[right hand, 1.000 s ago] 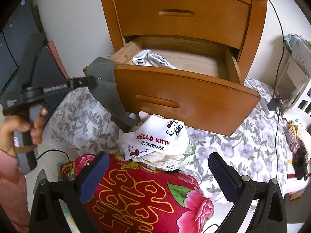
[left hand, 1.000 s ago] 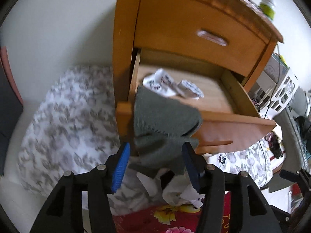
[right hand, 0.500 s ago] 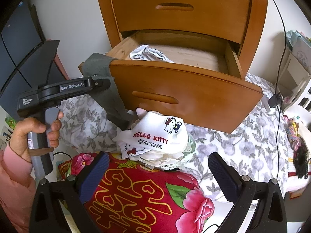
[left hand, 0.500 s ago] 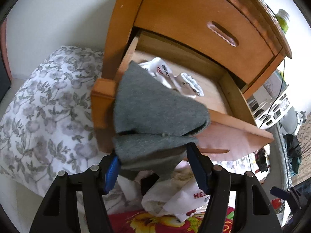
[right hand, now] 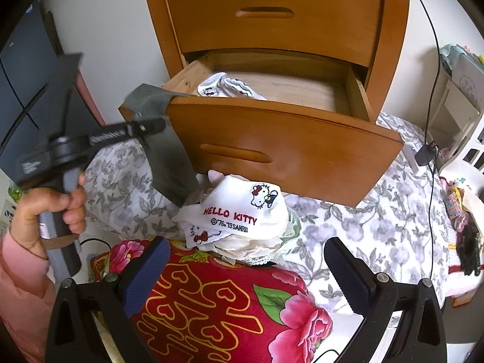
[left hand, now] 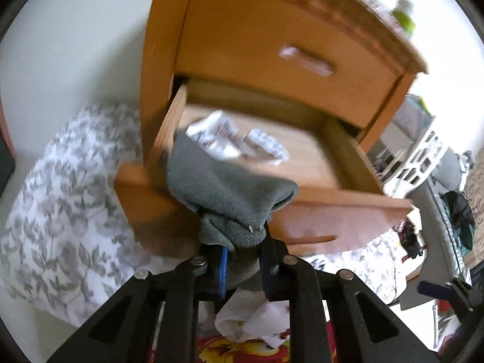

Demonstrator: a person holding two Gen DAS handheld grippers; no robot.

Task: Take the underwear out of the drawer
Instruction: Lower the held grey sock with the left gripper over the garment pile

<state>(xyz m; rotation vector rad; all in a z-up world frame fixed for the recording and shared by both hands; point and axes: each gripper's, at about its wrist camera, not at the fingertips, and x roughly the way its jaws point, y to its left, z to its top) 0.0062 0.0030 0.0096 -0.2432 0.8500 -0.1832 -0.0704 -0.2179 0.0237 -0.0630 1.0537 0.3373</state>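
Jaws closing on grey underwear [left hand: 230, 190] draped over drawer [left hand: 332, 211] front.

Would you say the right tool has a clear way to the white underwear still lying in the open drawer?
Probably yes. The right tool is open and holds nothing, the drawer is pulled out, and nothing covers the white underwear. The left tool, closing on the grey garment, works only at the drawer's left corner.

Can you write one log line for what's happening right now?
left gripper: closing on grey knit underwear draped over open wooden drawer front | right gripper: open, empty | white printed underwear: in drawer
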